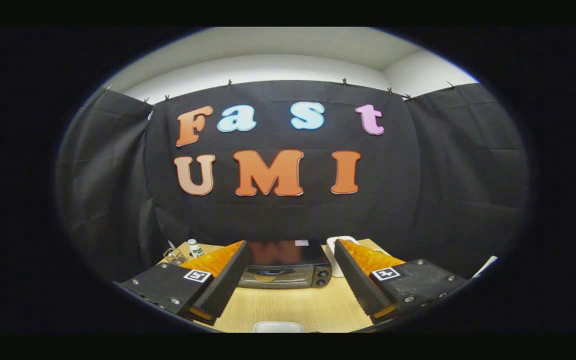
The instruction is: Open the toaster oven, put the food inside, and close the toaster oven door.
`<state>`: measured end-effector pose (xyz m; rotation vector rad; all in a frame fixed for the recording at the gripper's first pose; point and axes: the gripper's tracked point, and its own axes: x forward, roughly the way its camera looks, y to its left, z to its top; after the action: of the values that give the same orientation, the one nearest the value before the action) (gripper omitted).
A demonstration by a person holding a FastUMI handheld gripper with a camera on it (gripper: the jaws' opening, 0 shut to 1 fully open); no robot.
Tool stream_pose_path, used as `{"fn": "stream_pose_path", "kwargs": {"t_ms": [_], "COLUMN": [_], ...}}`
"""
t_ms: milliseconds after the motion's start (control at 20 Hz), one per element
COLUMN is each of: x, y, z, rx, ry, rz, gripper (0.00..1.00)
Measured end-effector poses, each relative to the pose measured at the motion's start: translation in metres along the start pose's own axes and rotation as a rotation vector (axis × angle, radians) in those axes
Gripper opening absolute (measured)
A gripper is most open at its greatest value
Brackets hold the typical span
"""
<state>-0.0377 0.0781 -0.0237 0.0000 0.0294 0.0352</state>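
Hovering spread and empty, the hand-held gripper (288, 280) faces the boxy black metal toaster oven (288, 270) just ahead, whose rigid, likely stiff-hinged door suits gripping along its top edge.

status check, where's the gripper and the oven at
Hand-held gripper open, holding nothing. Toaster oven beyond the fingers on the table, door shut. White dish lies nearer on the table.
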Motion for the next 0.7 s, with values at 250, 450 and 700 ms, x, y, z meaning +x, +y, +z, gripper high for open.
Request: {"fn": "stream_pose_path", "kwargs": {"t_ms": [250,450,700], "x": [0.008,0.013,0.018], "y": [0.007,0.015,0.019], "z": [0.001,0.001,-0.001], "rx": [0.008,0.012,0.013], "ry": [0.001,0.004,0.008], "rz": [0.006,0.016,0.025], "gripper": [1.0,1.0,1.0]}}
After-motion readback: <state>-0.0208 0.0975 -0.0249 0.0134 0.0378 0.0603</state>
